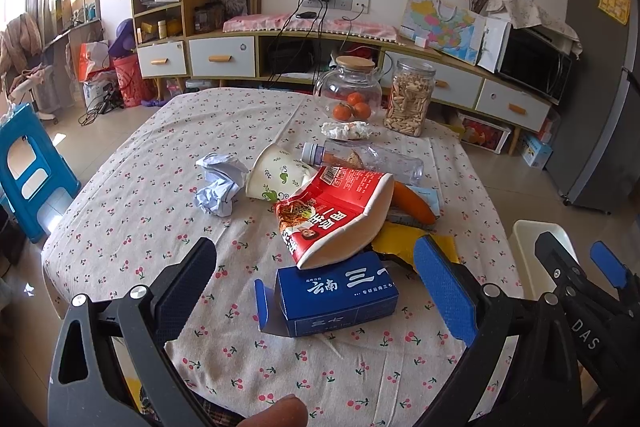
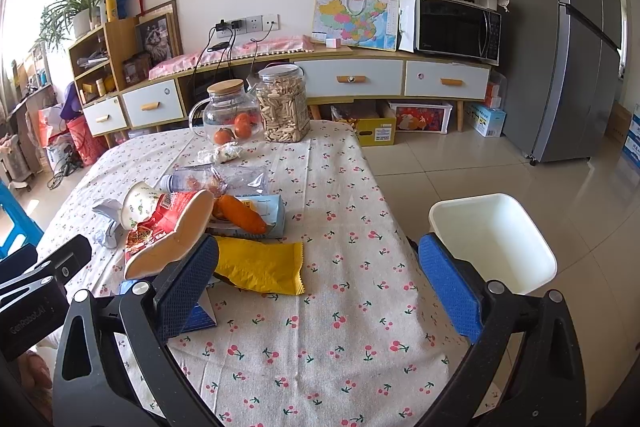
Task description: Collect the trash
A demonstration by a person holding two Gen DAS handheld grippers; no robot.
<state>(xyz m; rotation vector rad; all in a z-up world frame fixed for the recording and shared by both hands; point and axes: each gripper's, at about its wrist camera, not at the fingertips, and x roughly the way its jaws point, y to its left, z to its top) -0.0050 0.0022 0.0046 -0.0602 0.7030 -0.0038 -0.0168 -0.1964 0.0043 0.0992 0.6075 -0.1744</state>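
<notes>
Trash lies heaped mid-table: a blue box (image 1: 336,297) nearest me, a crushed red noodle carton (image 1: 336,215), a yellow wrapper (image 2: 260,265), a paper cup (image 1: 278,173) on its side, crumpled paper (image 1: 220,185), a clear plastic bottle (image 1: 372,157), a tissue wad (image 1: 346,130) and an orange sausage-shaped piece (image 2: 242,213). My left gripper (image 1: 316,285) stands open, its fingers either side of the blue box without touching it. My right gripper (image 2: 318,283) is open over bare cloth beside the yellow wrapper. A white bin (image 2: 496,241) stands off the table's right edge.
A glass jar of oranges (image 1: 347,93) and a plastic jar of snacks (image 1: 408,99) stand at the table's far end. The cherry-print tablecloth (image 2: 340,347) is bare near me. A blue stool (image 1: 28,163) is at the left; a fridge (image 2: 576,39) at the right.
</notes>
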